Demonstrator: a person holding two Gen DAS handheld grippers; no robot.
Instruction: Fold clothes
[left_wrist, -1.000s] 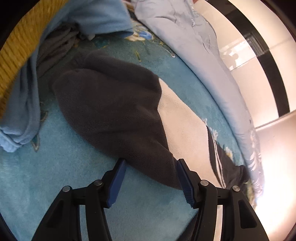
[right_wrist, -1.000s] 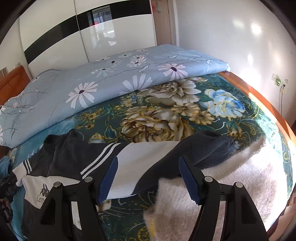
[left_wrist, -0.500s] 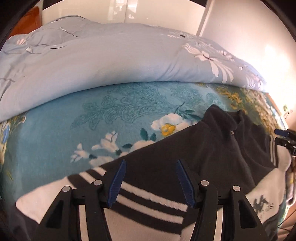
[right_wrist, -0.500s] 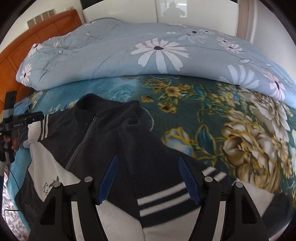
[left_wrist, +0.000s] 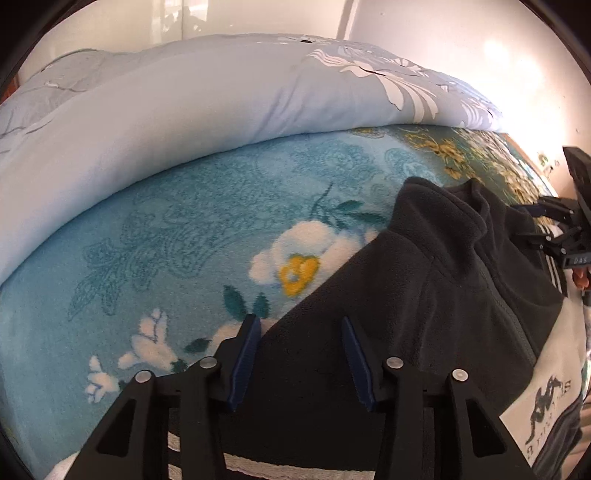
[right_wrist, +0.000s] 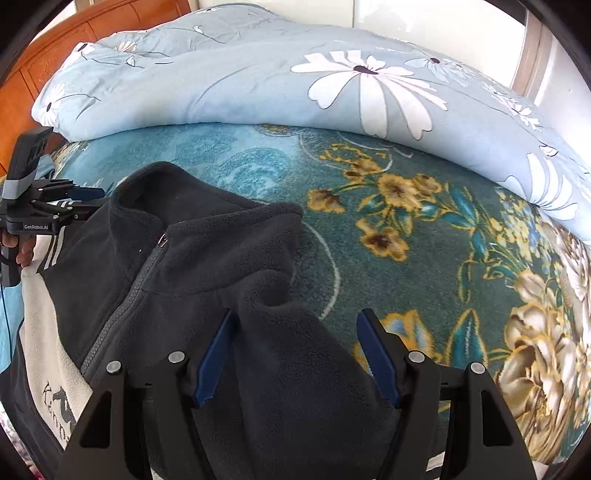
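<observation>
A black fleece jacket (left_wrist: 443, 288) with a stand-up collar, a zip and white panels lies face up on the bed. My left gripper (left_wrist: 299, 323) hovers over its one shoulder. Its jaws are closing with the dark fabric between the blue pads, which still stand apart. My right gripper (right_wrist: 295, 316) is open over the other shoulder of the jacket (right_wrist: 192, 266), with a fold of fleece between its fingers. Each gripper shows at the edge of the other's view: the right gripper (left_wrist: 546, 214) and the left gripper (right_wrist: 77, 201).
A teal floral blanket (left_wrist: 166, 240) (right_wrist: 406, 240) covers the bed. A rolled light-blue quilt with white daisies (left_wrist: 221, 92) (right_wrist: 258, 81) lies along the far side. Behind it are a wooden headboard (right_wrist: 55, 48) and a white wall (left_wrist: 461, 44).
Both views swung round onto the jacket's collar end and then came closer to its shoulders. The left jaws have narrowed. The right jaws stand as before.
</observation>
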